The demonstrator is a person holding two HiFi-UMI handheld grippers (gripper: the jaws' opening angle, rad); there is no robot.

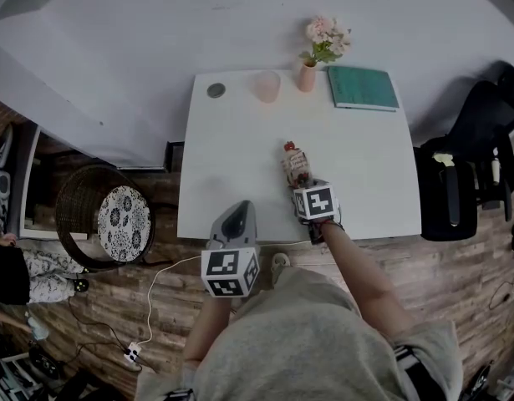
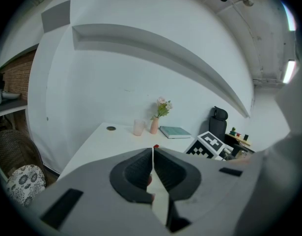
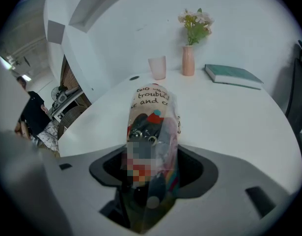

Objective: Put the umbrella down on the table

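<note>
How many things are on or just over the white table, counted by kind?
umbrella: 1
cup: 1
vase of flowers: 1
book: 1
small round disc: 1
Total: 5

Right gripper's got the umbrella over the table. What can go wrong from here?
The folded patterned umbrella, clamped in the right gripper, hangs near the white table's front edge; released there, it may roll off. Sliding it forward could possibly knock the pale pink cup it points towards.
</note>
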